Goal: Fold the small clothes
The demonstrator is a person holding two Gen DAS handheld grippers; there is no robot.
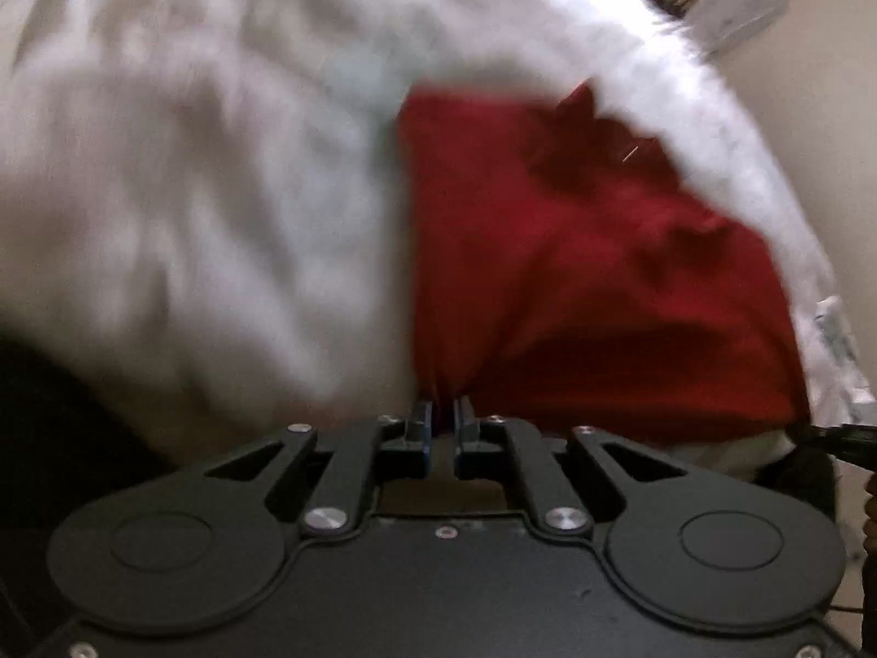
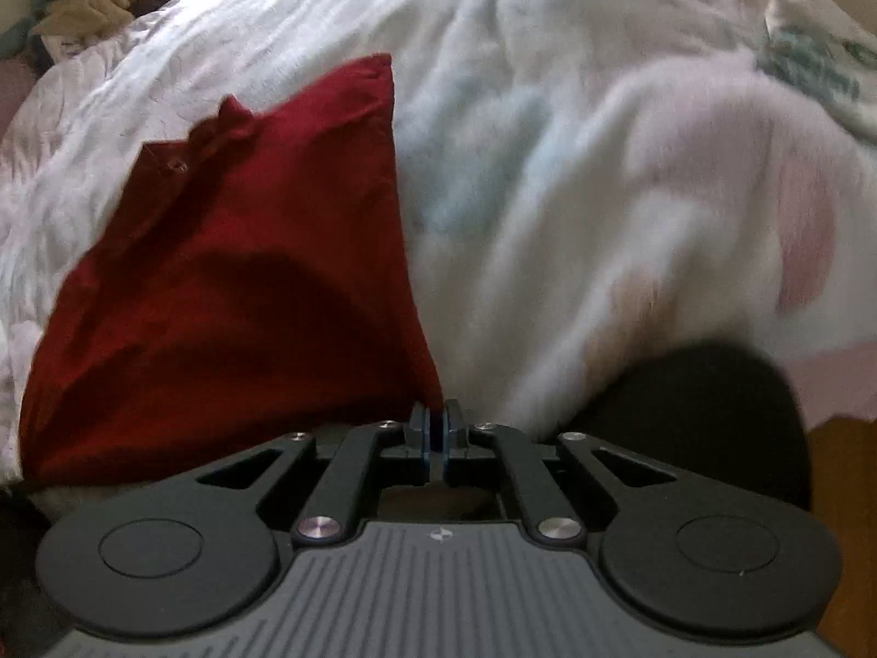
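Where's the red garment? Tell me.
The red garment lies on the white bedspread, left of centre in the right wrist view and right of centre in the left wrist view, with both grippers' jaws shut on its near edge.

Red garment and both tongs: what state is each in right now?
Red garment: unfolded, spread over the white bedding, a near corner pinched at each side.
Left tongs: shut on the red garment's corner.
Right tongs: shut on the red garment's other corner.
Bedding: rumpled, blurred in places.
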